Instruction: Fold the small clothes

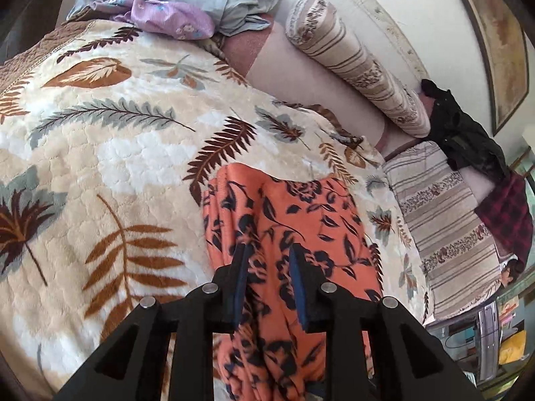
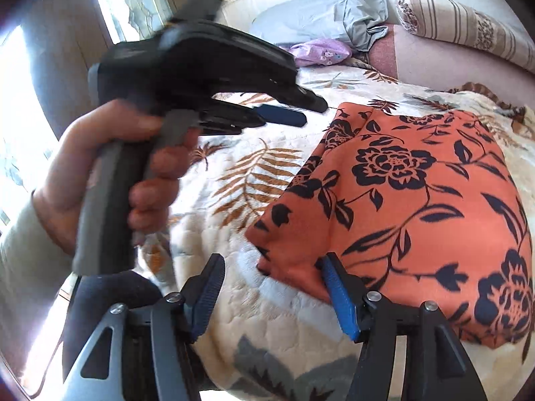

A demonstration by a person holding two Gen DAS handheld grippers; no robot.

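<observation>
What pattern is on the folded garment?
Orange with a dark navy floral print; the folded garment shows best in the right wrist view.

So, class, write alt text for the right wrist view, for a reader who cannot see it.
A folded orange garment with black flowers lies on a leaf-patterned blanket; the right gripper stands open at its near corner. A hand holds the left gripper raised over the blanket, gripping nothing.

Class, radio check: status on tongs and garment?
Left tongs and right tongs open, empty. Orange black-flowered garment folded on leaf-print blanket. Nothing obstructing.
</observation>
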